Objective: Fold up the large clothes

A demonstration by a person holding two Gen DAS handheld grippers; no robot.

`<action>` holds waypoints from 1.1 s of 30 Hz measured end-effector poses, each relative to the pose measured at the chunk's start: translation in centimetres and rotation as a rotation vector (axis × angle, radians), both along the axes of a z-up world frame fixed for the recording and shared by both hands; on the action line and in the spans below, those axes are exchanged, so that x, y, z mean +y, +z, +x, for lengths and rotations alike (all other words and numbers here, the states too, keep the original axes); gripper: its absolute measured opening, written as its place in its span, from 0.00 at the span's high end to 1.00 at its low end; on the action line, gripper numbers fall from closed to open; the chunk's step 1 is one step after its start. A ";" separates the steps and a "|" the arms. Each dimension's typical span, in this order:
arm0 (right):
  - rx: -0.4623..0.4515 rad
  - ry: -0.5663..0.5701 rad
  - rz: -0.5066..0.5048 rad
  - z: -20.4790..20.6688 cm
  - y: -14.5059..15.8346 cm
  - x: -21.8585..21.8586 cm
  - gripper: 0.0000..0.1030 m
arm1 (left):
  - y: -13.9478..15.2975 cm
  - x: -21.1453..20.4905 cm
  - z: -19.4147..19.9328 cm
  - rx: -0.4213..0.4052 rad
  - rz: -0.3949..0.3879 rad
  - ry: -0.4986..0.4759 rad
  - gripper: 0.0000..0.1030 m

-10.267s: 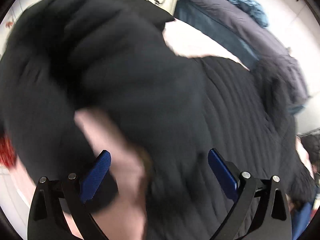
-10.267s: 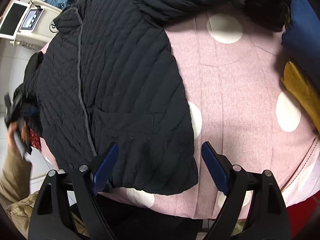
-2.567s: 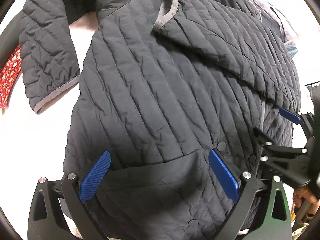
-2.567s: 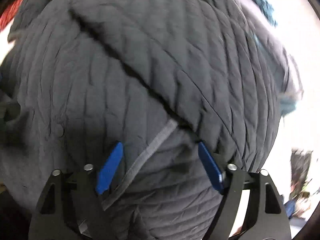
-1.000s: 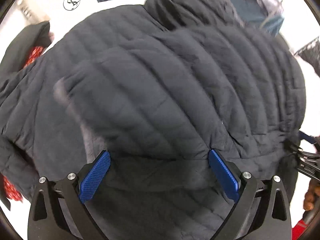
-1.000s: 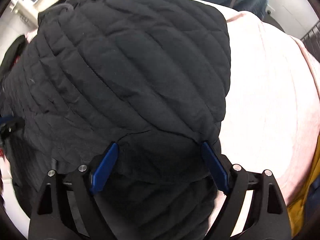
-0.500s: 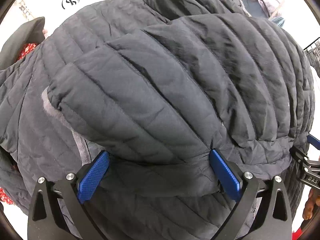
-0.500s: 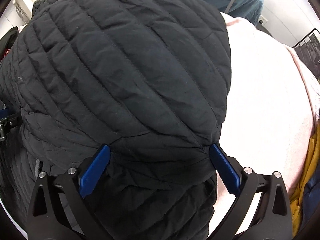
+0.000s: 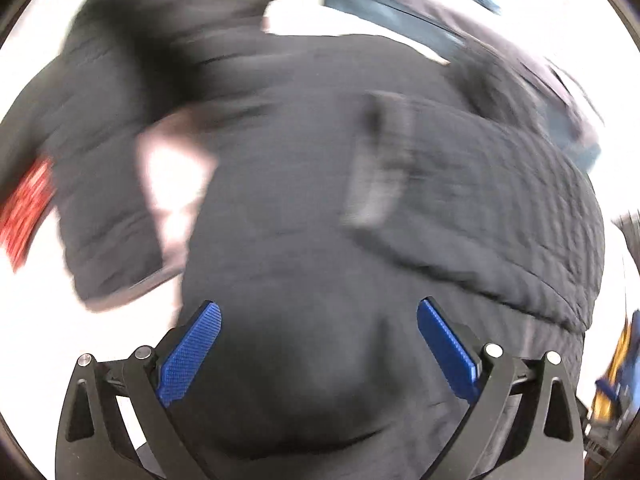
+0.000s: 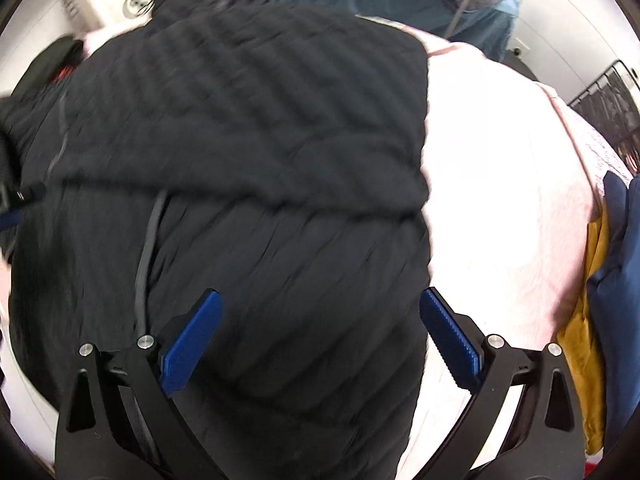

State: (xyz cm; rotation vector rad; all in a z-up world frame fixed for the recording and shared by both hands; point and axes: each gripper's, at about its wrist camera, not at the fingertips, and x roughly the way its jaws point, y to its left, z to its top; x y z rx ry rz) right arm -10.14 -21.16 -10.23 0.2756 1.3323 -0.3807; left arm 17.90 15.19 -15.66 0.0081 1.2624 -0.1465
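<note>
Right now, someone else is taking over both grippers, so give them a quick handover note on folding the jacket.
Left gripper: open, empty, above the jacket.
Right gripper: open, empty, its jaws have just been opening.
Jacket lies on the pink bed, one side folded across the body.
One sleeve is spread out to the side.
Left: fold that sleeve in, then halve the jacket.

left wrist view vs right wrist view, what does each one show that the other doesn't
Only the left wrist view shows the jacket's loose sleeve with a grey cuff and a red patterned cloth beside it. Only the right wrist view shows the mustard yellow garment, the navy garment and a wide bare stretch of pink bedcover. Both show the black quilted jacket under open blue-padded jaws.
</note>
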 end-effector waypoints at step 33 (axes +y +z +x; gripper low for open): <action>0.034 0.140 0.033 1.8 -0.2 6.3 0.06 | 19.1 26.0 4.4 -0.482 0.312 0.388 0.89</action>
